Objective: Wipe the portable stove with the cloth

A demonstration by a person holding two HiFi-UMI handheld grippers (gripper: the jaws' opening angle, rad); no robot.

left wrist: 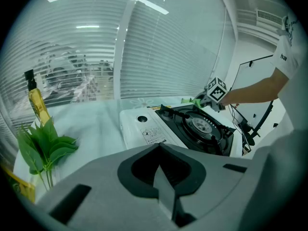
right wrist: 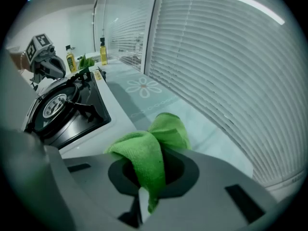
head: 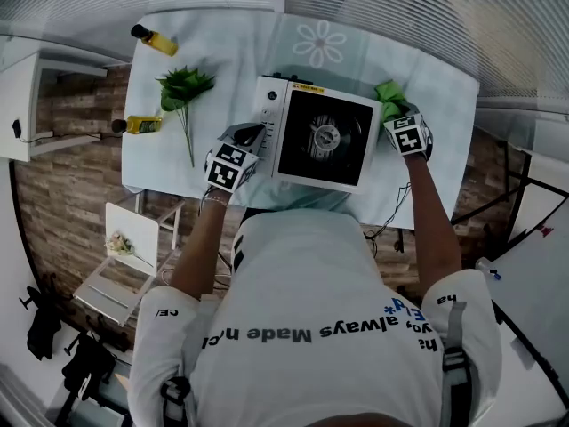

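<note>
- My right claw point(right wrist: 147, 191) is pinched tight on the green cloth point(right wrist: 154, 148). The cloth sticks up from between the jaws in a soft bunch.
- The cloth is just beside the right edge of the portable stove point(head: 351, 154), over the table point(head: 222, 60). I cannot tell if it touches the stove.
- My left claw point(left wrist: 160, 153) has its jaws pressed together, with nothing between them. It is by the left side of the stove, near the white part with the knob point(left wrist: 142, 119).
- The stove sits in the middle of the table, which has a pale cover. The stove is white round the edge and black in the middle, with a round burner point(head: 326, 136).
- A leafy green plant point(head: 185, 87) lies on the table to the left of the stove.
- A yellow bottle point(head: 156, 40) is near the far left corner of the table. A second yellow bottle point(head: 142, 124) is at the left edge, close to the plant's stem.
</note>
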